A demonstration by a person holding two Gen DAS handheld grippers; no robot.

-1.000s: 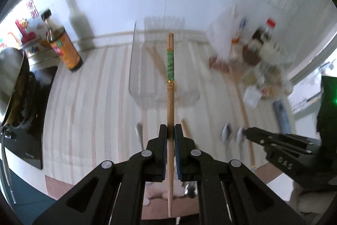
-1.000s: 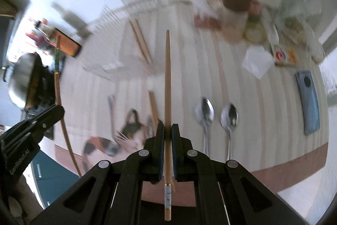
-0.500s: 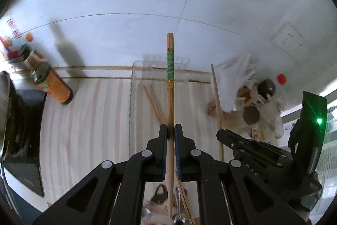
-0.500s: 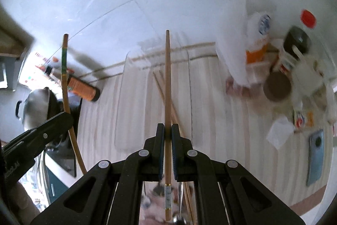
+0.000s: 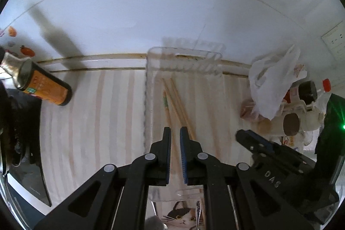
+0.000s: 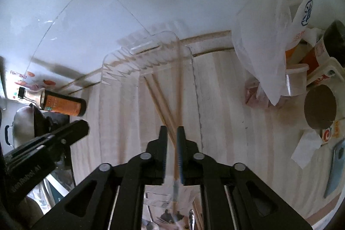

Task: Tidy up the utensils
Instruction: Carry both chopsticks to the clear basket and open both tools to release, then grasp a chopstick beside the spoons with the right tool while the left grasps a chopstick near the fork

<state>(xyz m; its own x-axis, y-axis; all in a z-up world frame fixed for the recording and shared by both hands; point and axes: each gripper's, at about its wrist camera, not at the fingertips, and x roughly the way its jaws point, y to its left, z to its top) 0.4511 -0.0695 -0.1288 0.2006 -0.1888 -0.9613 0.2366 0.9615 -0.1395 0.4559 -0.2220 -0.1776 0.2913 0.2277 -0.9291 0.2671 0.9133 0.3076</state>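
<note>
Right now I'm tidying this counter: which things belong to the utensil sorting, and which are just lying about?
Job: clear tray, chopsticks lying in it, loose chopstick at the right gripper.
Lying about: sauce bottle, plastic bag, phone, cardboard roll.

The left gripper [image 5: 175, 133], clamped on a green-banded chopstick [image 5: 165, 100] half a second ago, has been opened, and that chopstick has been dropped into the clear tray [image 5: 148, 61] beside the pair [image 5: 179, 105] already there. The right gripper [image 6: 171, 133] has likewise been parted, and its chopstick [image 6: 178, 105], blurred, is seen slipping loose between the fingers over the tray.
</note>
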